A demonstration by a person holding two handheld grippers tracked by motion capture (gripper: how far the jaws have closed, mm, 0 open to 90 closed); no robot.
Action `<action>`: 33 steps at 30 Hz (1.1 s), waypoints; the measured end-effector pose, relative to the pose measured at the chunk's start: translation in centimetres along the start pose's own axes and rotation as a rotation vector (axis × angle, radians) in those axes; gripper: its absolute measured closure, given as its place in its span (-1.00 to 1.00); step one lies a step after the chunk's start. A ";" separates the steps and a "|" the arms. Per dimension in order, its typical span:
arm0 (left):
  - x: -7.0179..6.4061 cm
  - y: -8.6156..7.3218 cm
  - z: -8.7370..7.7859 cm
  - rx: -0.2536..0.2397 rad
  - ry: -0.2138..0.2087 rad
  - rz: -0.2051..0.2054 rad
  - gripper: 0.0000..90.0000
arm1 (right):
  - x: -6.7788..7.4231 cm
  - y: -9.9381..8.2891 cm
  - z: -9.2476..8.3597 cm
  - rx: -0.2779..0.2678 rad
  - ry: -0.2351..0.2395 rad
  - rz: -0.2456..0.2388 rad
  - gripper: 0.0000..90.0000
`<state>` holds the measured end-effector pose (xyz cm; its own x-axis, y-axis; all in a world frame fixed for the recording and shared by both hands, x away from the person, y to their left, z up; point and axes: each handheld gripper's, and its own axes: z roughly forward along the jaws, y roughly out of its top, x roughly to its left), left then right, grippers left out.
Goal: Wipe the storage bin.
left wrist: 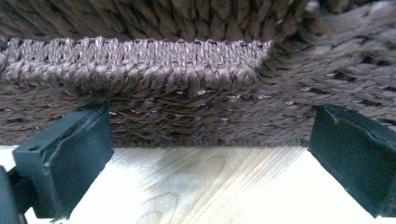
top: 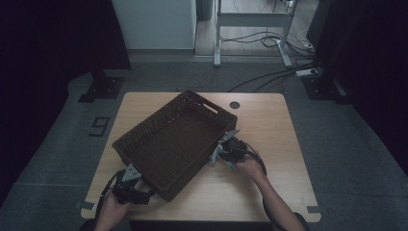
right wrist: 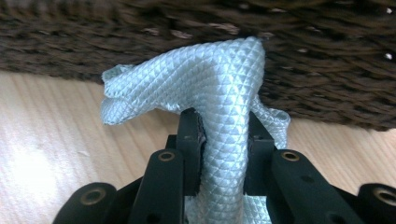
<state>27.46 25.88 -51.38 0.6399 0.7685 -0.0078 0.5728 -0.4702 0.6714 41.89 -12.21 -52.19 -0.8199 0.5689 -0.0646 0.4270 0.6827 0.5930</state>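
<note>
Right tool (right wrist: 224, 135): jaws nearly closed, clamped on the cloth, beside the basket's right wall.
Cloth (right wrist: 219, 84): pale blue-white, shiny, fine diamond weave; bunched between the pads, its top folded over to the left, close against the basket wall.
Left tool (left wrist: 210, 158): jaws wide apart, holding nothing, facing the basket's near left corner.
Basket (top: 168, 139): dark brown wicker, rectangular, set diagonally on the desk (top: 269, 120).
</note>
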 end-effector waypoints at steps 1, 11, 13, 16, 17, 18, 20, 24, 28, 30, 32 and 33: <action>0.0 0.0 0.0 0.000 0.000 0.000 -1.00 | 0.2 0.0 0.0 0.001 0.001 -0.002 0.60; 0.0 0.0 0.0 -0.001 0.000 -0.001 -1.00 | 1.5 0.3 0.1 0.001 0.021 -0.023 0.60; 0.0 0.0 0.0 0.000 -0.001 -0.003 -1.00 | 1.8 0.3 0.1 0.001 0.025 -0.030 0.60; 0.0 0.0 0.0 0.000 0.000 -0.003 -1.00 | 2.4 0.4 0.1 0.001 0.030 -0.040 0.60; 0.0 0.0 0.0 -0.001 0.000 -0.003 -1.00 | 2.6 0.5 0.1 0.000 0.030 -0.041 0.60; 0.0 0.0 0.0 0.000 0.000 -0.003 -1.00 | 2.7 0.5 0.1 0.000 0.032 -0.042 0.60; 0.0 0.0 0.0 -0.001 0.000 -0.003 -1.00 | 3.0 0.4 0.0 -0.002 0.036 -0.045 0.60; 0.0 0.0 0.0 -0.001 0.000 -0.003 -1.00 | 3.6 0.5 0.0 -0.004 0.054 -0.055 0.60; 0.0 0.0 0.0 0.000 0.000 -0.002 -1.00 | 4.7 0.7 0.1 -0.005 0.064 -0.075 0.60; 0.0 0.0 0.0 0.000 0.000 -0.001 -1.00 | 5.1 0.8 0.1 -0.006 0.072 -0.084 0.60; -0.1 0.0 0.0 0.000 0.000 -0.001 -1.00 | 5.5 0.8 0.1 -0.008 0.082 -0.089 0.60; -0.1 0.0 0.0 0.000 0.000 -0.001 -1.00 | 5.8 0.8 0.1 -0.007 0.087 -0.094 0.60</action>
<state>27.43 25.84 -51.38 0.6395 0.7688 -0.0087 0.5736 -0.4695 0.6712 37.53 -8.31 -52.14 -0.8864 0.4602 -0.0505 0.3439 0.7276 0.5936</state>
